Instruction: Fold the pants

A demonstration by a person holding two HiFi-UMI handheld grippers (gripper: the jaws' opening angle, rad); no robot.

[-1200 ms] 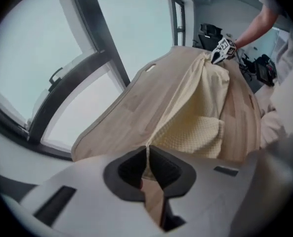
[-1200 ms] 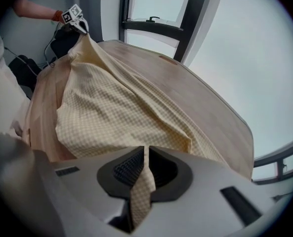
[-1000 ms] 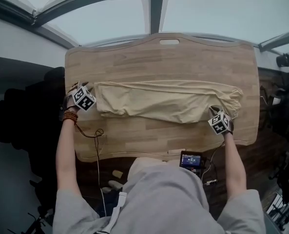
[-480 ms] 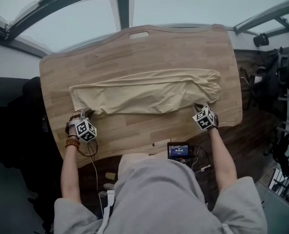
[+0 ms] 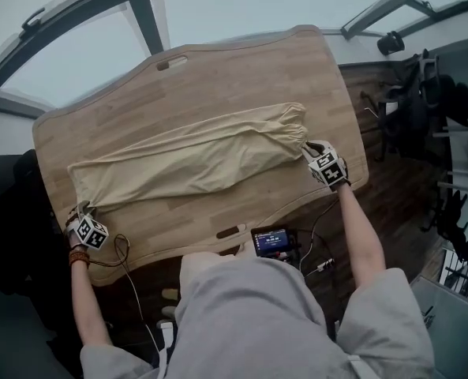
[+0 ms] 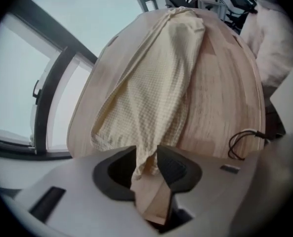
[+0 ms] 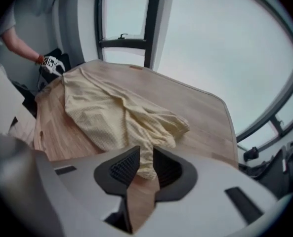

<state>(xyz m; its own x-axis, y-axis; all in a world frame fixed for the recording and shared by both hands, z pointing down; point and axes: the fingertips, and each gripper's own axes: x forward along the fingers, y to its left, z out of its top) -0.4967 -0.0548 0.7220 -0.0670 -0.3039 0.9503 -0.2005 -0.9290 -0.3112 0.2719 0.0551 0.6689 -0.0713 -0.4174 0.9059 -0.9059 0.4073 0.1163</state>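
Head camera looks steeply down on your worktop (image 5: 241, 77); left hand-held gripper (image 5: 81, 213) and right hand-held gripper (image 5: 308, 150) cameras face each other, low.

Left arm (image 5: 84, 298) and right arm (image 5: 358, 231) reach wide apart (both grippers tipped steeply down). Left gripper (image 6: 147, 157): jaws just closing round the pants (image 5: 186, 160). Right gripper (image 7: 146, 163): jaws just opening, cloth between them.

One pair of cream pants (image 5: 194, 156) on one wooden table (image 5: 218, 77); one small lit screen (image 5: 271, 241) at its near edge. I work two grippers: my left gripper (image 5: 80, 212), jaws just closing, and my right gripper (image 5: 308, 148), jaws just opening, cloth between each pair.
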